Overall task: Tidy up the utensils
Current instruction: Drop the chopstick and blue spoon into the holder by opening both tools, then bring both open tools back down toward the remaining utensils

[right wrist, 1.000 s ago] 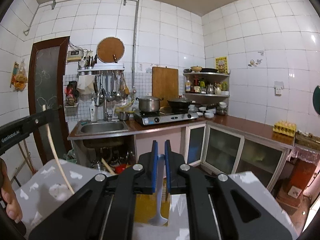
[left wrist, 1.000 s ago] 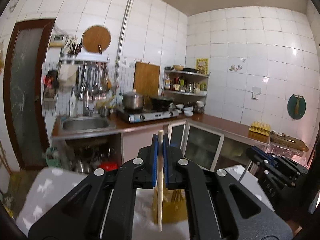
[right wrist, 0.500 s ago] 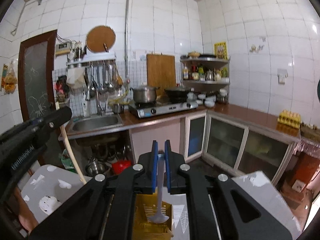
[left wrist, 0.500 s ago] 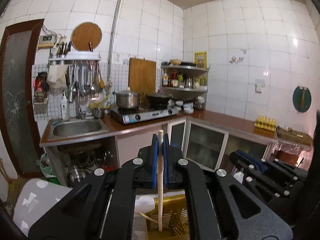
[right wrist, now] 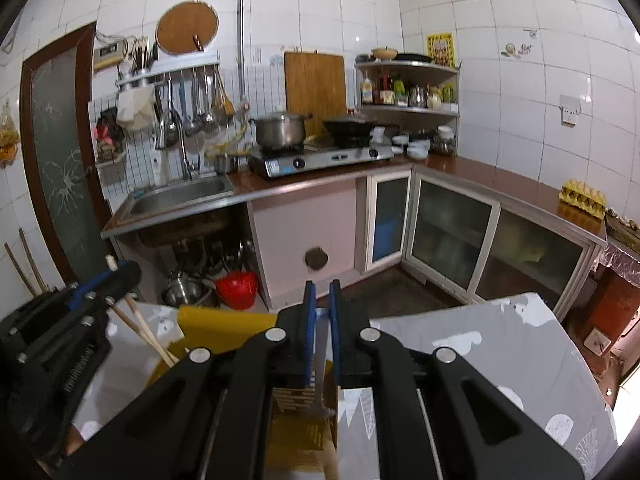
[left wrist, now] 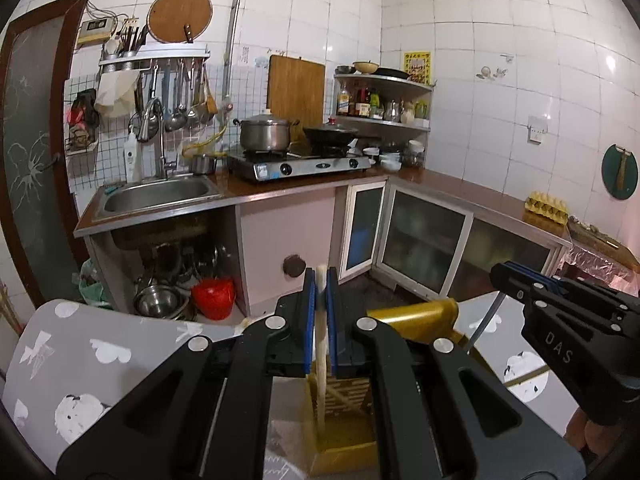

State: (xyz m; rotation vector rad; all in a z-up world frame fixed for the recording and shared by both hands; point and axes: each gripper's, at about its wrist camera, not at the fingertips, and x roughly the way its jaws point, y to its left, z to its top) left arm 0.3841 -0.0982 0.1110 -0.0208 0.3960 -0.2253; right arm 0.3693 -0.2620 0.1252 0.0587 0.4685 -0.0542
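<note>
Kitchen table [left wrist: 100, 360], chopstick [left wrist: 321, 360] upright, spoon [right wrist: 320, 360] bowl-down

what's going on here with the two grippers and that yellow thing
A person is sorting utensils with a gripper in each hand. The left gripper holds a wooden chopstick, its fingers just opening, over the yellow utensil holder on the table. The right gripper is shut on a metal spoon, lowering it into the same holder.
</note>
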